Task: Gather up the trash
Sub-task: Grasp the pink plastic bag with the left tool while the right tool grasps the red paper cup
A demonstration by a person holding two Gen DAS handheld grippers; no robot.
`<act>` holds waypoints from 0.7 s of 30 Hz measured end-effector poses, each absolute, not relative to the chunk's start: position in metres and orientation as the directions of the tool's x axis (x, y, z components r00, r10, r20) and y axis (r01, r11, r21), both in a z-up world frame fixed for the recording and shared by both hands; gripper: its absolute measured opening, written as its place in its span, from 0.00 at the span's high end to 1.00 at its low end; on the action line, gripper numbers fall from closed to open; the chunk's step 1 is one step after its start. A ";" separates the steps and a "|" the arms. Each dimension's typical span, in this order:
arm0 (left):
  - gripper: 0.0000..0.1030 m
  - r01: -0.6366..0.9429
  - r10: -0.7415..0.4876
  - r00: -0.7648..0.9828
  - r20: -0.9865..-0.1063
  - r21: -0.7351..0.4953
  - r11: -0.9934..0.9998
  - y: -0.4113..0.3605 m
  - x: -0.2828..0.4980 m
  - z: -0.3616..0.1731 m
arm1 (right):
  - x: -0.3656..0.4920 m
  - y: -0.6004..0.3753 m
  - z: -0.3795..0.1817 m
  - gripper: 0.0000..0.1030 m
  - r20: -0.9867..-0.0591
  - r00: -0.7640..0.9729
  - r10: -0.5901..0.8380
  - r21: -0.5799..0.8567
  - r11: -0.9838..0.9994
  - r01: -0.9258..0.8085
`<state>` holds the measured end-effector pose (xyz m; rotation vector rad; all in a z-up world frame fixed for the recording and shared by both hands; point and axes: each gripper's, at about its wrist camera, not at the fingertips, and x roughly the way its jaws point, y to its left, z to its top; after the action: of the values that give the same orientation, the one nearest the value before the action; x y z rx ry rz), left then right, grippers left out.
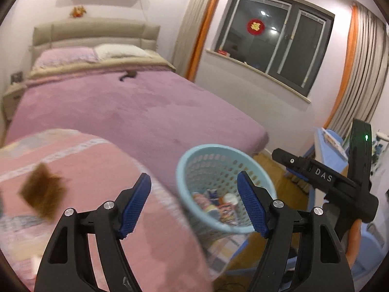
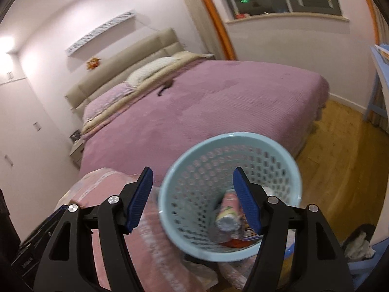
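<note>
Left wrist view puts the pale blue basket at lower centre, beside the pink folded blanket, handy for dropping trash in; wrappers already lie at its bottom. A brown scrap sits on the blanket at lower left, likely my next pick. My left gripper is spread wide, holding nothing. My right gripper hangs over the basket, also gaping and empty.

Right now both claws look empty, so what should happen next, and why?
Probably swing the left claw toward the brown scrap lying on the pink blanket. Both claws are open and hold nothing, the basket already has wrappers in it, and that scrap is the nearest loose piece in view.
</note>
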<state>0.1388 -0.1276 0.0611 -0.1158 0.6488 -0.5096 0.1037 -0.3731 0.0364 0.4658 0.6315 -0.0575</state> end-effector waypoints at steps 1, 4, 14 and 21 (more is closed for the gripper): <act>0.31 0.404 -0.469 0.696 -0.544 -0.243 0.882 -0.119 0.130 0.064 | 0.101 -0.364 0.039 0.37 -0.569 0.816 0.105 0.401 0.901 0.164; 0.31 0.368 -0.429 0.730 -0.532 -0.223 0.903 -0.094 0.106 0.071 | 0.091 -0.340 0.047 0.37 -0.541 0.827 0.150 0.390 0.917 0.089; 0.23 0.206 -0.261 0.791 -0.553 -0.160 0.965 -0.020 0.026 0.073 | 0.042 -0.265 0.068 0.37 -0.447 0.848 0.285 0.336 0.932 -0.136; 0.18 0.084 -0.168 0.807 -0.566 -0.171 0.982 0.045 -0.014 0.059 | 0.029 -0.198 0.053 0.36 -0.492 0.754 0.436 0.370 0.888 -0.272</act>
<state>-0.0135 0.0453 0.0586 -0.1406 0.6173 -0.1348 0.0293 -0.1980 0.0526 0.2849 0.6031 0.3919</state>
